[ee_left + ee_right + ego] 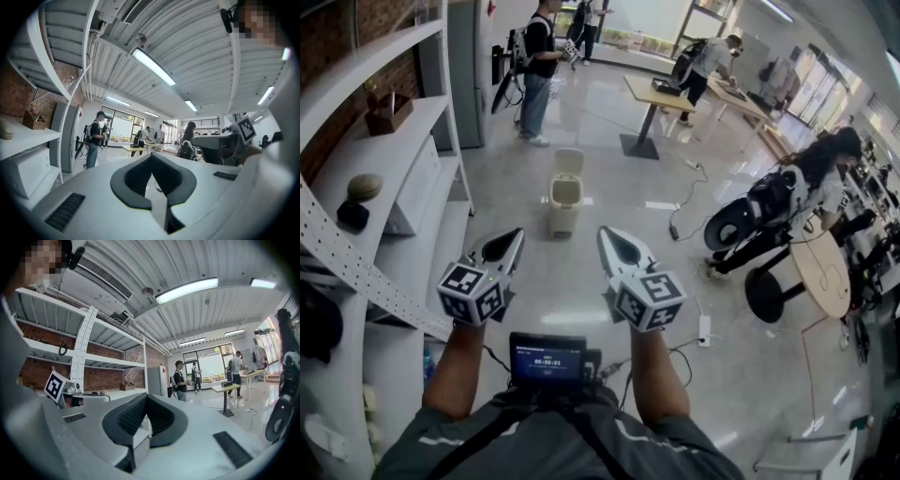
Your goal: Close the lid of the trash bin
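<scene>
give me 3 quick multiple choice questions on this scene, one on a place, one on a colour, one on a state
1. Where is the trash bin? A on a chair; B on the floor, ahead of the left gripper and right gripper; C on a cart
2. Its colour? A cream; B red; C black
3. Its lid? A shut; B missing; C raised

B: it stands on the floor beyond both grippers. A: the body is pale cream. C: the lid stands up behind the opening.
</scene>
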A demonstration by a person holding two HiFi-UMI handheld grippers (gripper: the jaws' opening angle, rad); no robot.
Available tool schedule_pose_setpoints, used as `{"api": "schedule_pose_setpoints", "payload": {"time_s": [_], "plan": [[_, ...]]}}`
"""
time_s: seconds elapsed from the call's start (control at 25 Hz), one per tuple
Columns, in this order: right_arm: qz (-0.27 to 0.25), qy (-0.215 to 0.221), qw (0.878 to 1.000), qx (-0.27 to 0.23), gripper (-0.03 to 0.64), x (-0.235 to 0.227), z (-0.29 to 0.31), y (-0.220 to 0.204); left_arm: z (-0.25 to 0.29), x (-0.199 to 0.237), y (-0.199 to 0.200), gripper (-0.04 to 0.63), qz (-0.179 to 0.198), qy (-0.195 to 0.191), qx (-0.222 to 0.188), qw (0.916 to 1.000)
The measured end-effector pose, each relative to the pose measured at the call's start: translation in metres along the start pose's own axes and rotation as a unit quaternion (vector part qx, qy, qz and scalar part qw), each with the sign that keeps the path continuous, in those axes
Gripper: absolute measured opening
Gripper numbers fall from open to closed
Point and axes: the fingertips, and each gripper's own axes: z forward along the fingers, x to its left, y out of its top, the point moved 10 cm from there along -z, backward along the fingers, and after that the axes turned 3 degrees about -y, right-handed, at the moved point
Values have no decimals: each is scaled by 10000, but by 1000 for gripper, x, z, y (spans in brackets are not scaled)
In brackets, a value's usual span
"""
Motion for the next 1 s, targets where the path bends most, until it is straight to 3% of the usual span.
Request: {"api": "schedule_pose_setpoints", "payload": {"time_s": [0.56, 1.0], "plan": [[-70, -279, 9995, 159, 12, 26, 30, -8, -6, 44, -6, -5, -219, -337, -59, 9992], [149, -239, 9995, 112, 12, -27, 79, -10, 54, 70, -4, -5, -140, -190, 96, 9997]]}}
